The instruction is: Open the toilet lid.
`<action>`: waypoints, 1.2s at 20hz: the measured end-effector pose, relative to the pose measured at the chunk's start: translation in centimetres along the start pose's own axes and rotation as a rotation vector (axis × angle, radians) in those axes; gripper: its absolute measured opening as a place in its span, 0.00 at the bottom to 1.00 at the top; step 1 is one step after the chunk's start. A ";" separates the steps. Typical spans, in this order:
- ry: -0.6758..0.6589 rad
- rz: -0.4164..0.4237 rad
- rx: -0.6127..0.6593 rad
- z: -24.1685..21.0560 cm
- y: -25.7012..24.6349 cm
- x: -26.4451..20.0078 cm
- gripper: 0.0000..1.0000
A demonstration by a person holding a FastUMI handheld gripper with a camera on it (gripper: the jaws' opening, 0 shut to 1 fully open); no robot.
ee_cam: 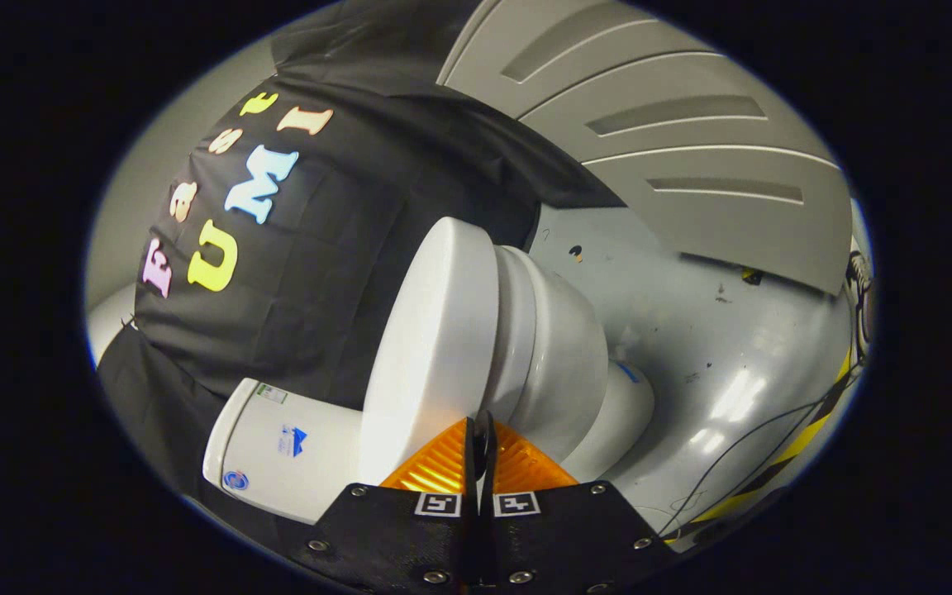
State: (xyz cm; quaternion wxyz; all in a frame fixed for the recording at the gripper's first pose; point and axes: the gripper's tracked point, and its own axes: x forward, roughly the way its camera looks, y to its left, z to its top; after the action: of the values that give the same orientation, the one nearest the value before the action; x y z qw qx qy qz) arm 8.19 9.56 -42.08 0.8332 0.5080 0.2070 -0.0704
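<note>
Two fingers of the gripper were pinched almost together, nothing between them, at the rim of the toilet lid, which lay closed on the bowl. That lid looked stiff, glossy, likely slippery; its front edge seemed best for lifting.

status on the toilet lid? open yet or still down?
Done: the gripper has reached the front edge of the toilet lid. In hand: its fingers are nearly closed there, though I can't tell if they pinch the lid. Left: the lift itself; the lid still lies flat on the seat, above the bowl.
</note>
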 end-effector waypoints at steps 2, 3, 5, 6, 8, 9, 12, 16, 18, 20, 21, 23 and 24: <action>-0.002 -0.013 -0.039 0.2 0.0 -0.3 0.00; -0.001 -0.017 -0.082 -0.1 0.2 -0.3 0.00; -0.007 -0.013 -0.179 0.3 1.3 -0.5 0.00; -0.018 -0.016 -0.204 0.6 1.6 -0.7 0.00; -0.015 -0.032 -0.196 1.2 1.7 -1.1 0.00; -0.026 -0.049 -0.156 1.5 1.7 -1.4 0.00; -0.061 -0.097 -0.106 1.5 3.1 -2.1 0.00; -0.062 -0.129 -0.213 1.7 6.1 -2.6 0.00; -0.060 -0.139 -0.258 2.1 6.9 -3.0 0.00; -0.056 -0.143 -0.266 2.4 7.6 -3.3 0.00; -0.058 -0.147 -0.272 2.5 7.9 -3.5 0.00; -0.060 -0.166 -0.309 2.4 8.7 -3.7 0.00; -0.059 -0.177 -0.331 2.4 9.1 -3.8 0.00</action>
State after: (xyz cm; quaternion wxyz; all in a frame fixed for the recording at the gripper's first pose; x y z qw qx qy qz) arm 8.34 11.43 -32.12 0.9017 0.3413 0.2349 -0.1233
